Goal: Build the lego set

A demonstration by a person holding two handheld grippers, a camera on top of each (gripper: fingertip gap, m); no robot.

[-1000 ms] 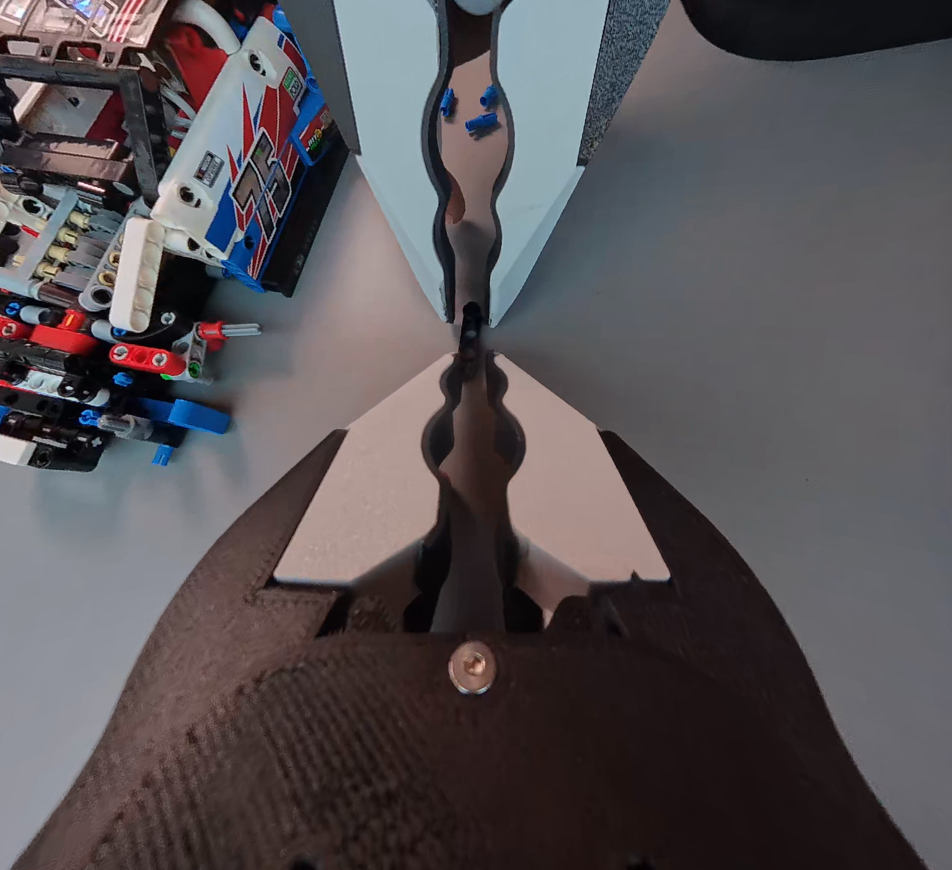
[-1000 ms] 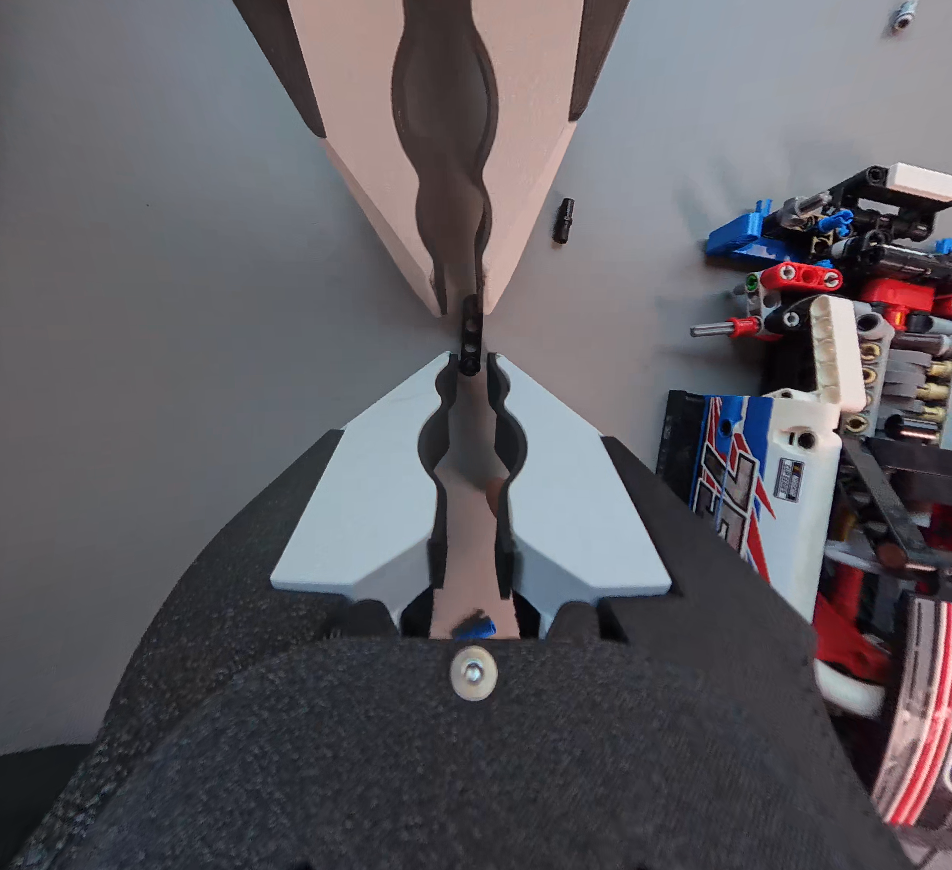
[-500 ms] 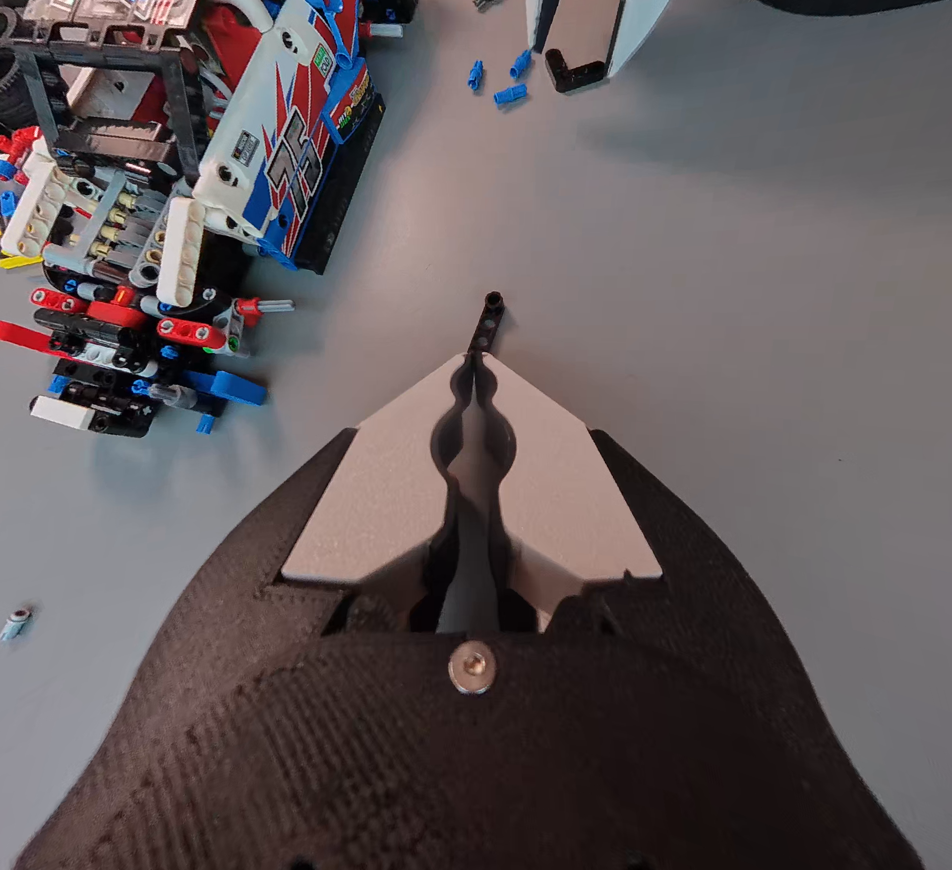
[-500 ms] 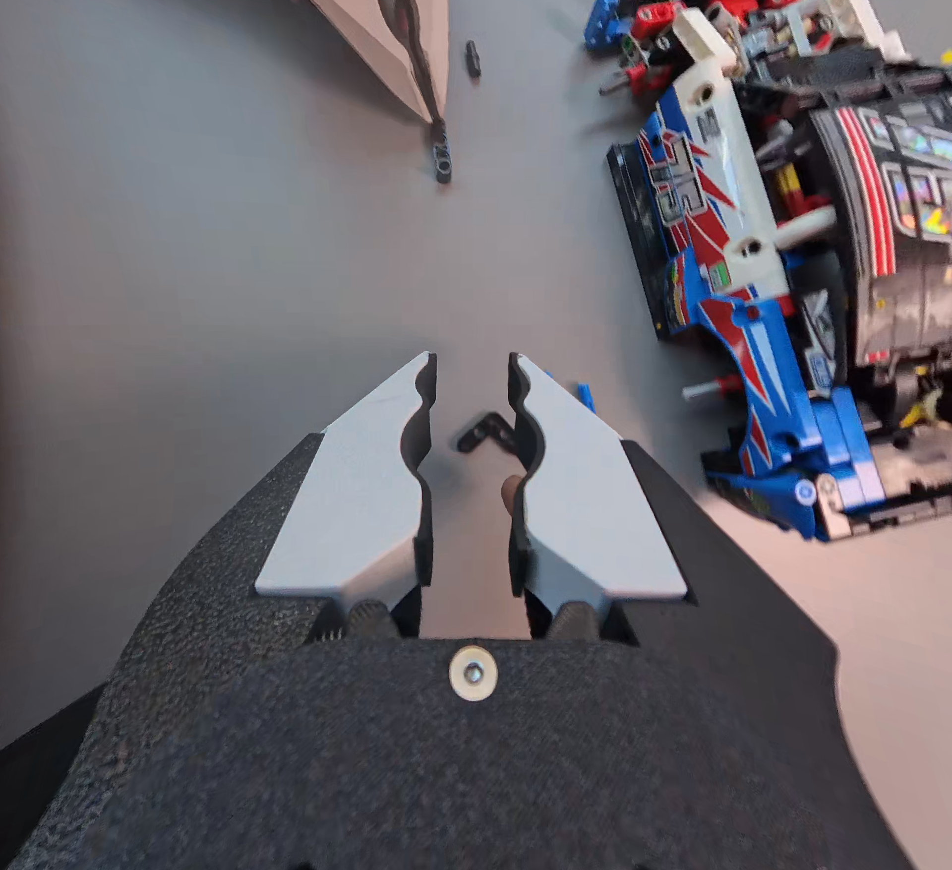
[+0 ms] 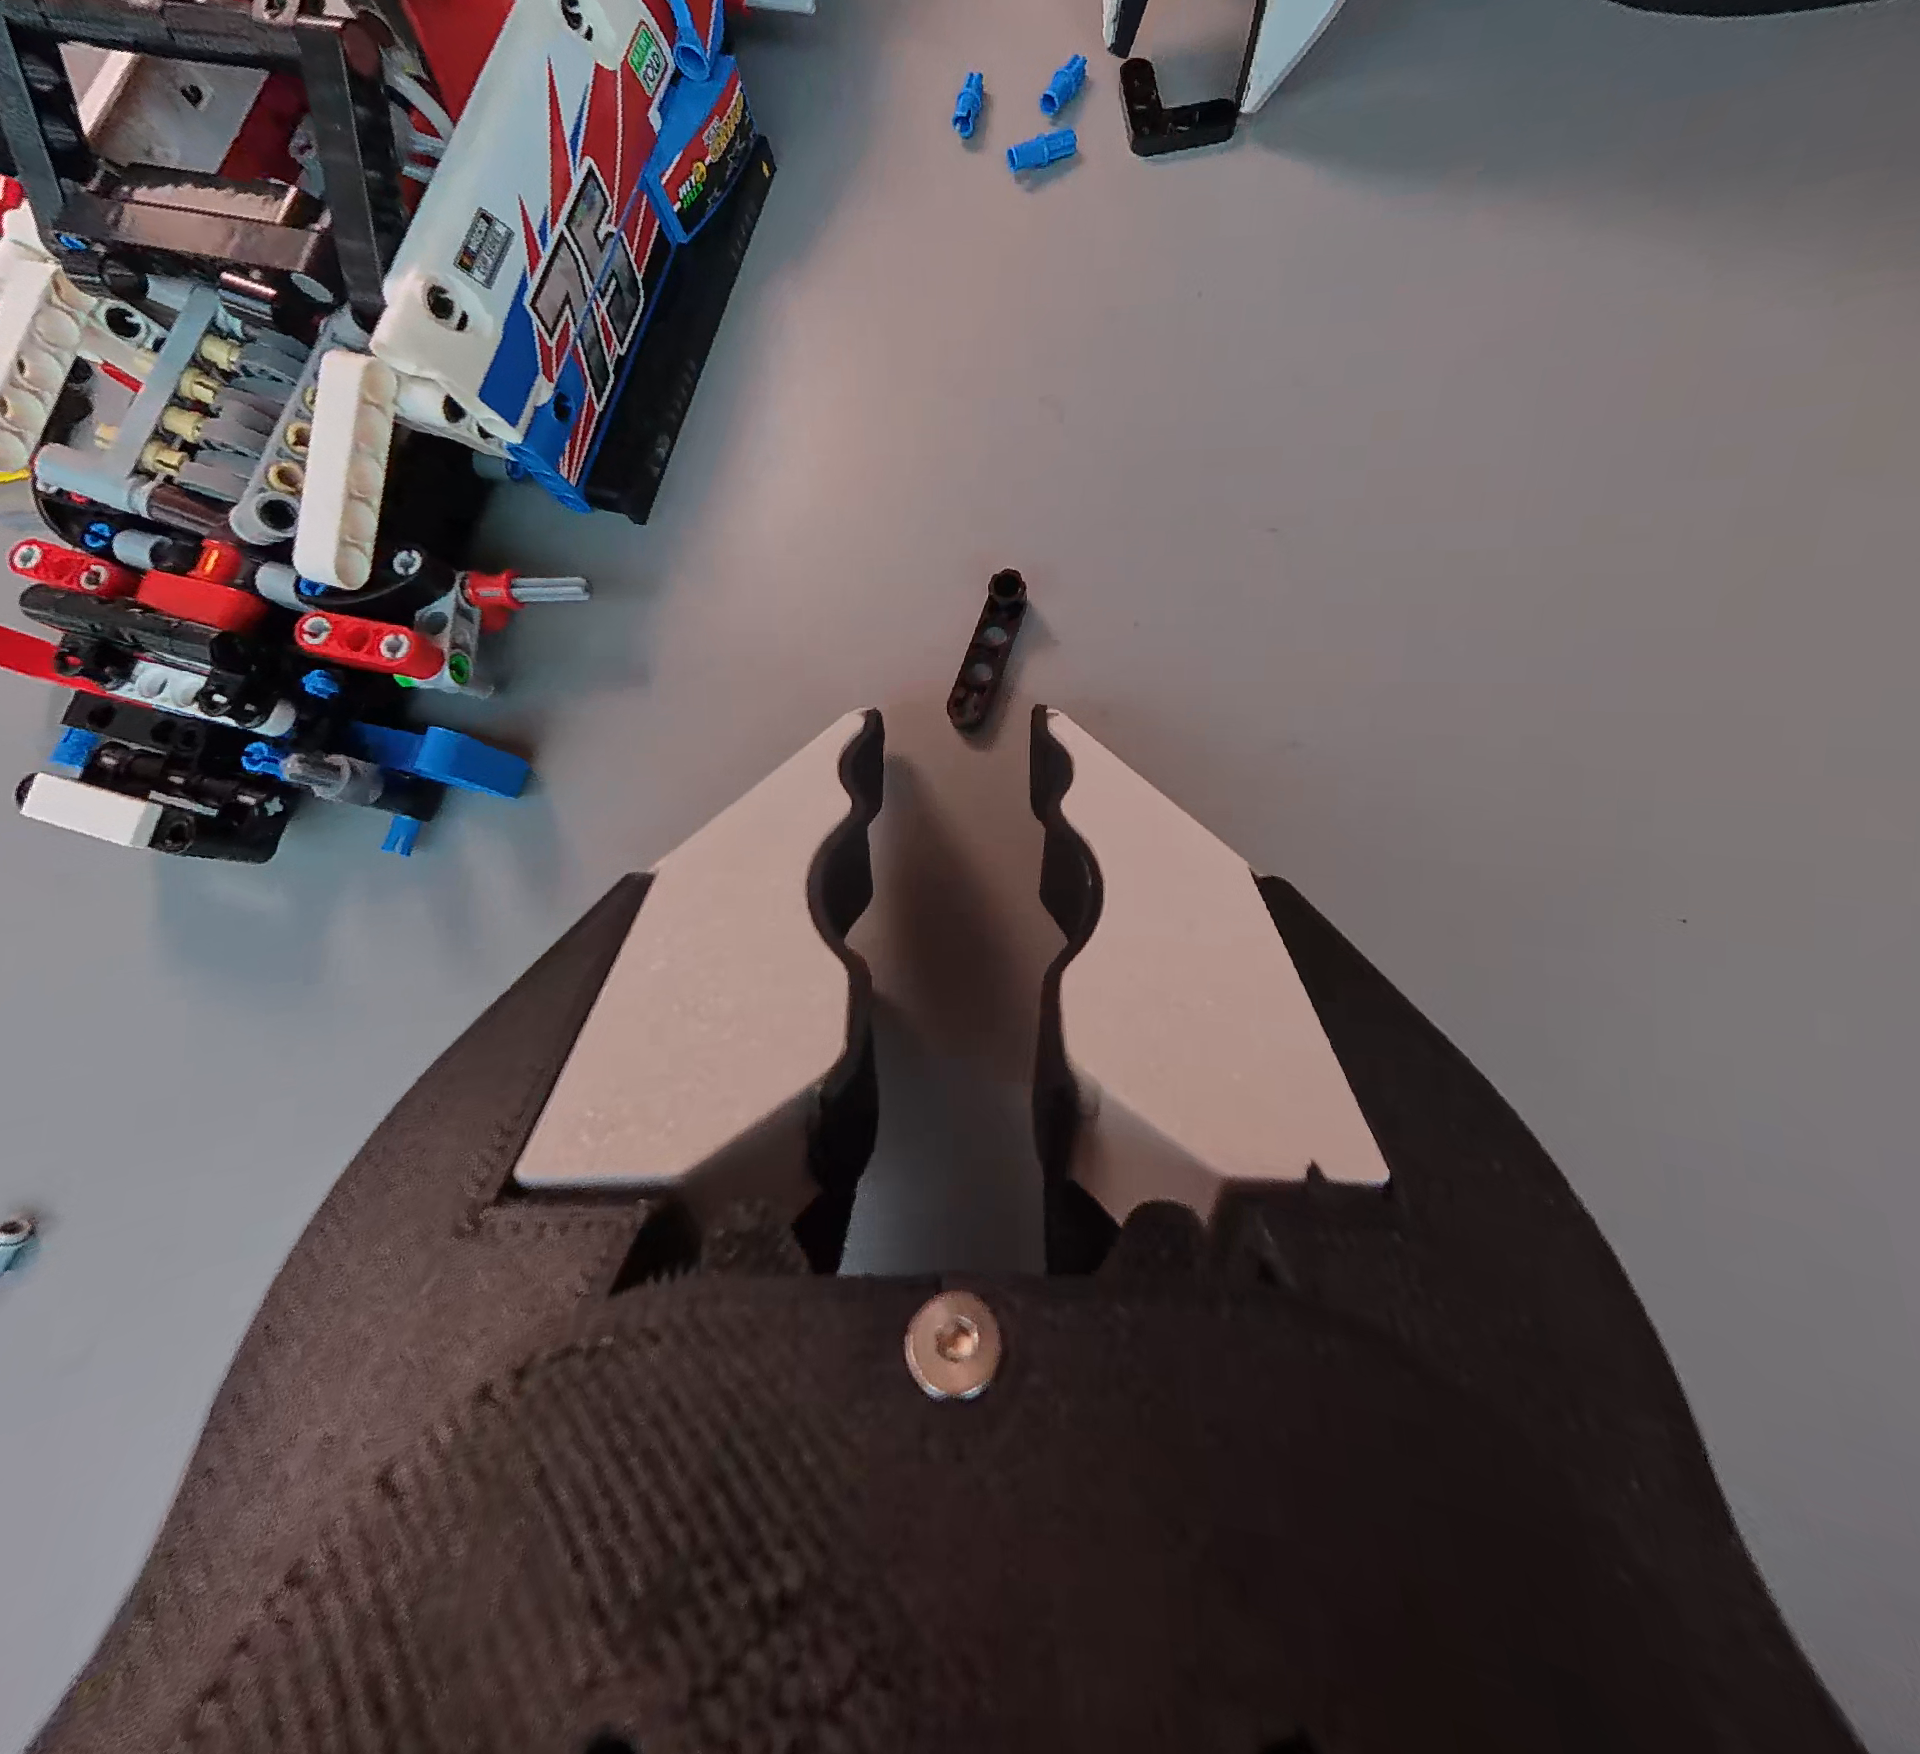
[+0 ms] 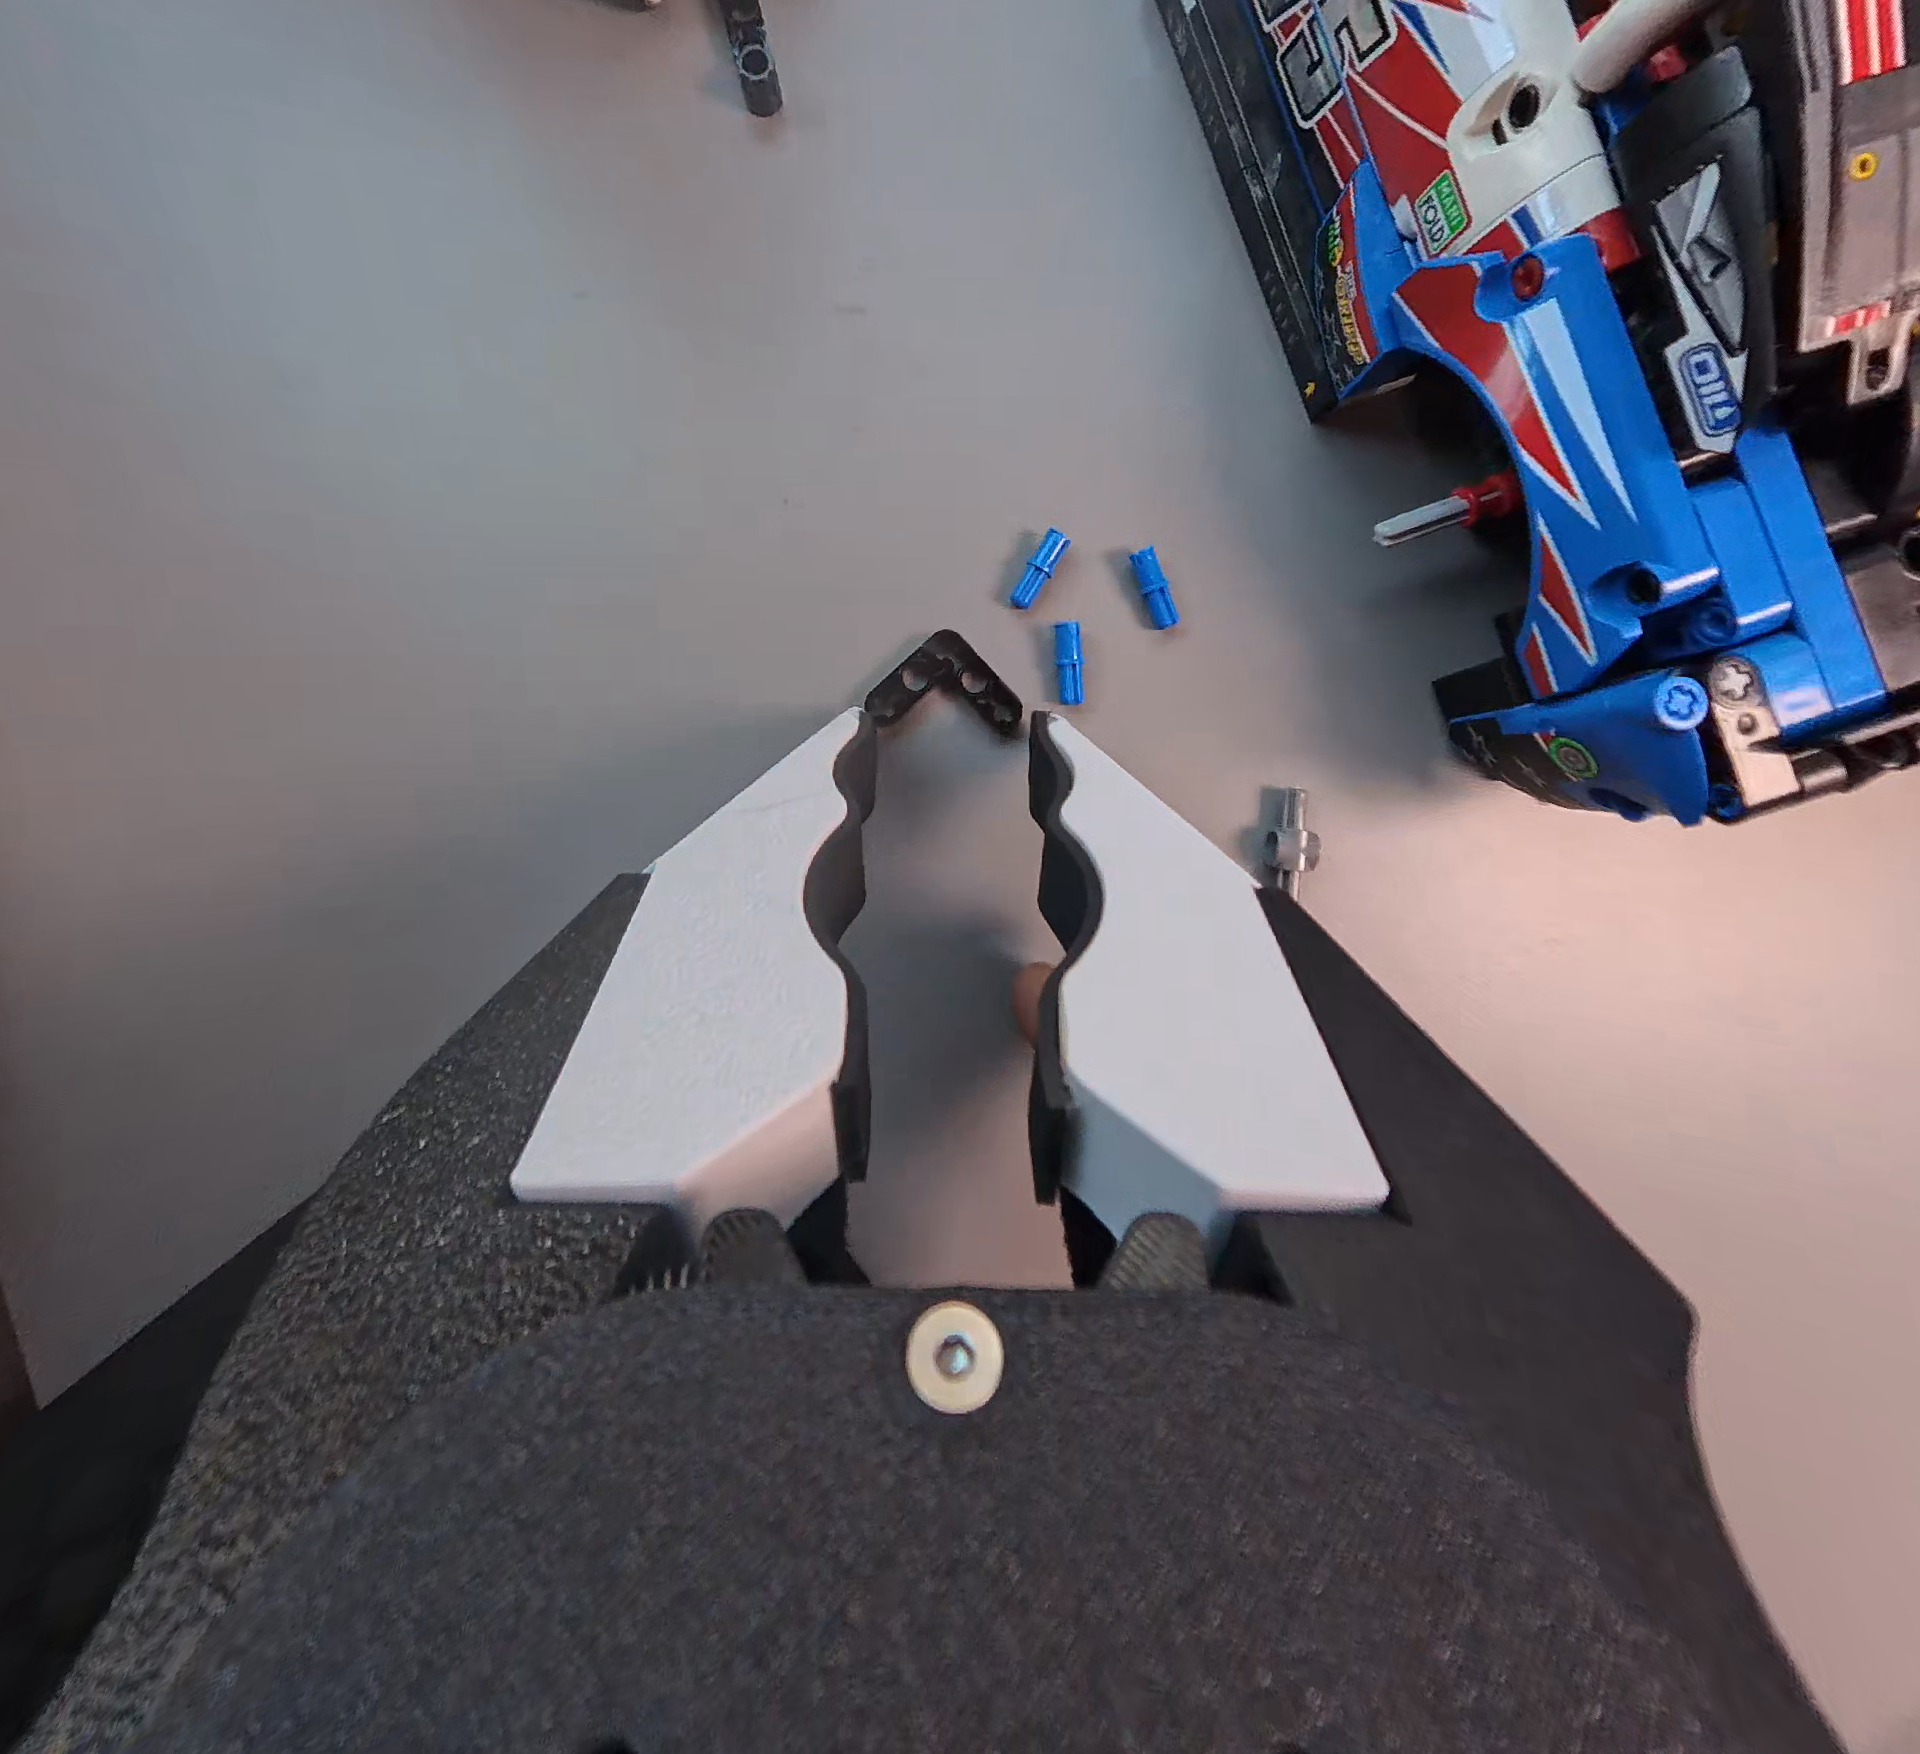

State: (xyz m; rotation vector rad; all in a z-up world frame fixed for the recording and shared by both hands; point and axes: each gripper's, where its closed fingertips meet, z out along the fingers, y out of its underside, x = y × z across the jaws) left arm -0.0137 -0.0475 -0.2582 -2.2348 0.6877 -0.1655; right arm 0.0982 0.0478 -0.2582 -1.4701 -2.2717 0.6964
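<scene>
The lego car sits on the grey counter, its side panels carrying stickers. Beside it, a black beam lies before the open, empty left claw. Farther off, the open right claw straddles a black angle piece, near three blue pins.

A partly built red, white and blue lego car lies on the grey table at ten o'clock. A short black beam lies flat at centre; a black L-shaped piece and three blue pins lie loose at twelve o'clock.
</scene>
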